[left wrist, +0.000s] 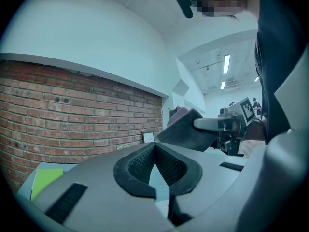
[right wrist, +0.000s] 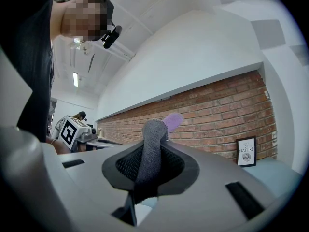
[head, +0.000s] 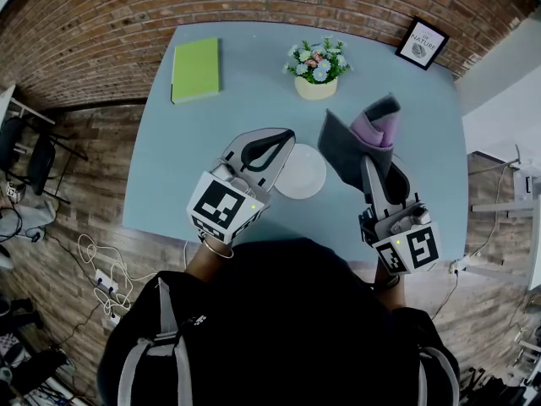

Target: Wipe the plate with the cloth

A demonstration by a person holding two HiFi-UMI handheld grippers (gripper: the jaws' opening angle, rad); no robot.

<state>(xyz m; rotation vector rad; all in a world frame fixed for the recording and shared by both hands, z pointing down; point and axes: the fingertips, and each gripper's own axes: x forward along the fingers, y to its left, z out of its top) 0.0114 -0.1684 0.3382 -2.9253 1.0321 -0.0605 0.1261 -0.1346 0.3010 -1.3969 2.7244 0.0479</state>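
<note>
A small white plate (head: 304,174) lies on the blue table (head: 177,159) between my two grippers. My left gripper (head: 290,135) hovers over the plate's left rim, shut with nothing between its fingers (left wrist: 140,161). My right gripper (head: 370,161) is to the right of the plate, shut on a grey and purple cloth (head: 362,138), which stands up and spreads beyond the jaws. In the right gripper view the cloth (right wrist: 152,149) is pinched between the pads. From the left gripper view, the cloth (left wrist: 186,129) and the right gripper (left wrist: 203,124) appear at the right.
A green book (head: 195,68) lies at the table's far left, a flower pot (head: 316,70) stands at the far middle, and a framed picture (head: 421,43) leans at the far right. A brick wall runs behind the table. Cables lie on the floor at the left.
</note>
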